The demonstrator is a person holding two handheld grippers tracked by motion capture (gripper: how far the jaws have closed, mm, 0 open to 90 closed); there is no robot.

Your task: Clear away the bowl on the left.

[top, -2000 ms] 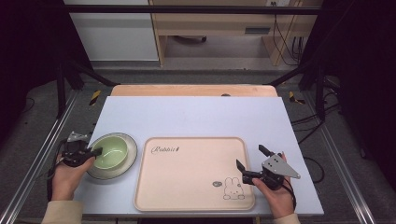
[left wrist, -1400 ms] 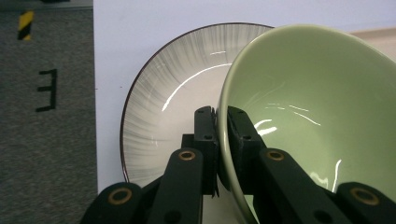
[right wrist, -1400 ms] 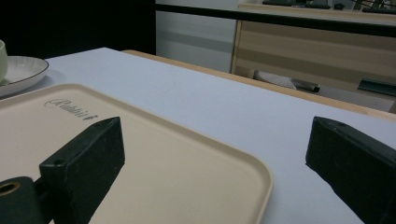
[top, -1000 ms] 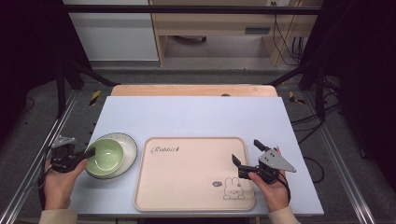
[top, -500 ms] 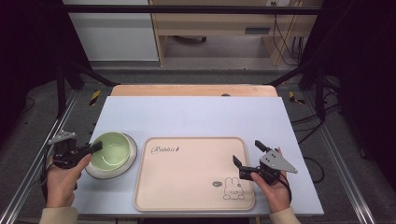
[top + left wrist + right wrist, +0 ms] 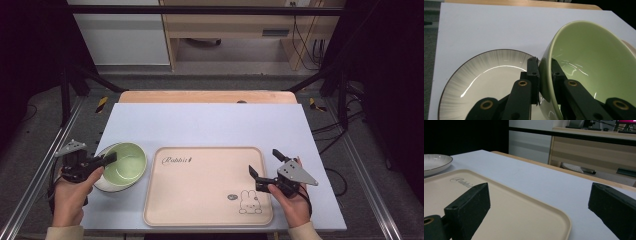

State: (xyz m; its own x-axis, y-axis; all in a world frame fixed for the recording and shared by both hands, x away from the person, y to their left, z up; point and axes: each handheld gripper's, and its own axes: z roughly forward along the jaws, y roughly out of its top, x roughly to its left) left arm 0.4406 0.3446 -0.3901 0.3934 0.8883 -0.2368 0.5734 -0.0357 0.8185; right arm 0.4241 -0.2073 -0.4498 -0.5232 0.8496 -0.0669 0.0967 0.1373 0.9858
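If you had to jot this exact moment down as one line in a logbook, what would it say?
left gripper: jaws clamped on green bowl rim, bowl tilted above plate | right gripper: jaws open, nothing held, over tray | table

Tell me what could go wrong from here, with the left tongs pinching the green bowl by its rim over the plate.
1. The left tongs grip the green bowl only at a thin strip of glossy rim, and it hangs tilted; it could slip or swing out.
2. A drop would likely land on the plate below and might chip either piece.
3. Carried low toward the tray, the bowl could catch the tray's raised edge.
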